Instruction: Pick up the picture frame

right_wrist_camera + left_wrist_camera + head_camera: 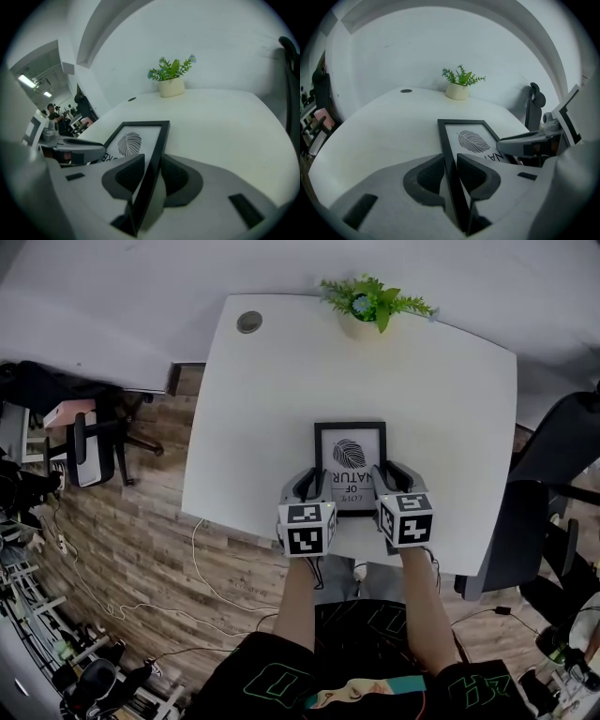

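A black picture frame with a leaf print lies flat on the white table, its near edge close to the table's front. My left gripper is at the frame's near left corner. In the left gripper view the frame's left rail runs between the two pads, and both touch it. My right gripper is at the near right corner. In the right gripper view the right rail sits clamped between its pads. Each gripper also shows in the other's view, beside the leaf print.
A small potted plant stands at the table's far edge, and a round cable hole is at the far left corner. A dark office chair stands to the right of the table, and another chair to the left. Cables lie on the wooden floor.
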### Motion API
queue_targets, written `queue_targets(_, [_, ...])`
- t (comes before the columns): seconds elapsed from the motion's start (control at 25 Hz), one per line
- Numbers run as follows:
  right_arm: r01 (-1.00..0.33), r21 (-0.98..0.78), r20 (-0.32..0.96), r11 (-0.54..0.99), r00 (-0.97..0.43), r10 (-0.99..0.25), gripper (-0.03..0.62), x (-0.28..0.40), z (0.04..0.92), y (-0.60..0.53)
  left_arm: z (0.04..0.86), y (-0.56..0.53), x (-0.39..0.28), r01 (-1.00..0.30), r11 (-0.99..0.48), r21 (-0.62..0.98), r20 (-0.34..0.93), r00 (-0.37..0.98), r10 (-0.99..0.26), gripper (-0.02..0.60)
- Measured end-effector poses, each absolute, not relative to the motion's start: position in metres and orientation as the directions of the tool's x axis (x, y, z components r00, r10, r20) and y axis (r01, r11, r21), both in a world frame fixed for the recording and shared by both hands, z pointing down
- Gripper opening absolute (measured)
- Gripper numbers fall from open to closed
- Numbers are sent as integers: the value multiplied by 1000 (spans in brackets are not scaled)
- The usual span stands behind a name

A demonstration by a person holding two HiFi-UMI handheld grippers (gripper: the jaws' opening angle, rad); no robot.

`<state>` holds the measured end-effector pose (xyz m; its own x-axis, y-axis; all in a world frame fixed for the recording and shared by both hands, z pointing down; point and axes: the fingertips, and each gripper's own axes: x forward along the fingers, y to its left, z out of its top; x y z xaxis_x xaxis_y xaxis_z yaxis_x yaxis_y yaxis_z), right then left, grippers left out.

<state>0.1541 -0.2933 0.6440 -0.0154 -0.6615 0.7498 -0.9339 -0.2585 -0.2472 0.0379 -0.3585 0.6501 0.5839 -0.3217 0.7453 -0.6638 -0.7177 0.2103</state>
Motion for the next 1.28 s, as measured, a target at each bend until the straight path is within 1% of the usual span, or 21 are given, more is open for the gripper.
queue_targets(0.12, [-921,-275,738,-275,-19,-674,98,156,643,-293,649,-359,37,-682,-694,232,735,590,-334,79])
queue_targets(0.32, [-916,-297,705,-269,-21,-708,84,159,634,-291,641,-357,36,-699,-681,218,725,583,-367,73])
queue_targets(0.88, [-927,-303,634,-219,-25,-773,80,175,604,-276,610,-337,47,-717,-666,206,649,609,-456,71])
queue_targets(1.28, [-952,-273,591,-140,-52,-805,80,174,578,-257,586,-311,44,-742,-641,197,596,609,-523,71])
